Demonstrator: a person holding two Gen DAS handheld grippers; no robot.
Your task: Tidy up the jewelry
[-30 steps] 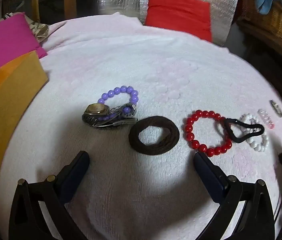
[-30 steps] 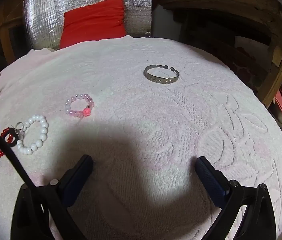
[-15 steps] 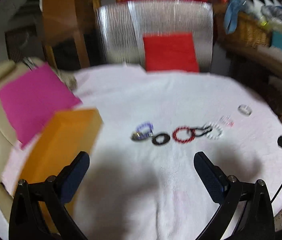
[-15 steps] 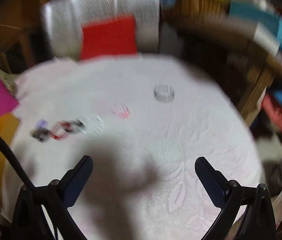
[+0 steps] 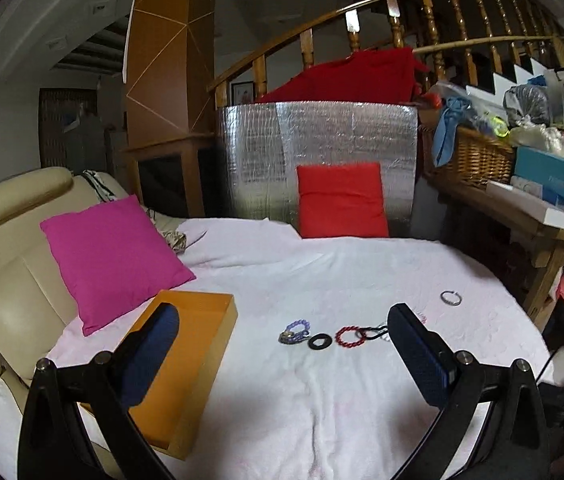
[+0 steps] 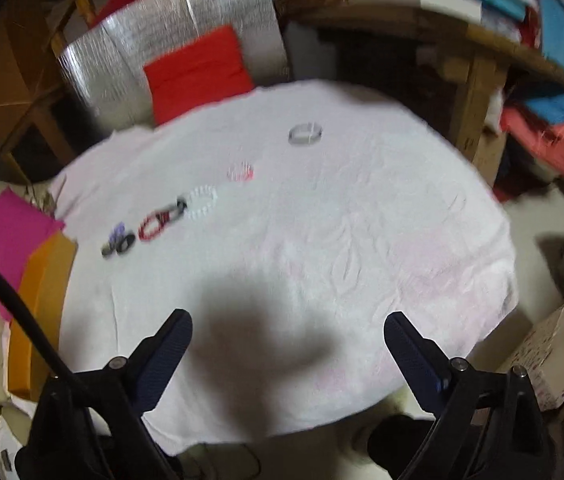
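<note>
Jewelry lies in a row on the white towel-covered table [image 5: 321, 400]: a purple bead bracelet with a watch [image 5: 293, 331], a dark hair tie [image 5: 319, 341], a red bead bracelet [image 5: 349, 336], a black hair tie [image 5: 369, 333] and a silver bangle [image 5: 451, 298]. The right wrist view, blurred, also shows a white bead bracelet [image 6: 200, 202], a pink bracelet [image 6: 240, 171] and the bangle [image 6: 305, 135]. An open orange box [image 5: 186, 364] sits at the table's left. My left gripper [image 5: 282, 356] and right gripper [image 6: 287, 354] are both open, empty, high and well back from the jewelry.
A magenta cushion [image 5: 112, 256] leans on a cream armchair [image 5: 6, 264] left of the table. A red cushion [image 5: 341, 200] and silver foil panel [image 5: 317, 152] stand behind. A cluttered wooden shelf with a wicker basket [image 5: 477, 160] is on the right.
Both grippers have pulled up and back from close over the table. The jewelry now looks small and far, and the orange box and room have come into view. The jewelry has not moved.
</note>
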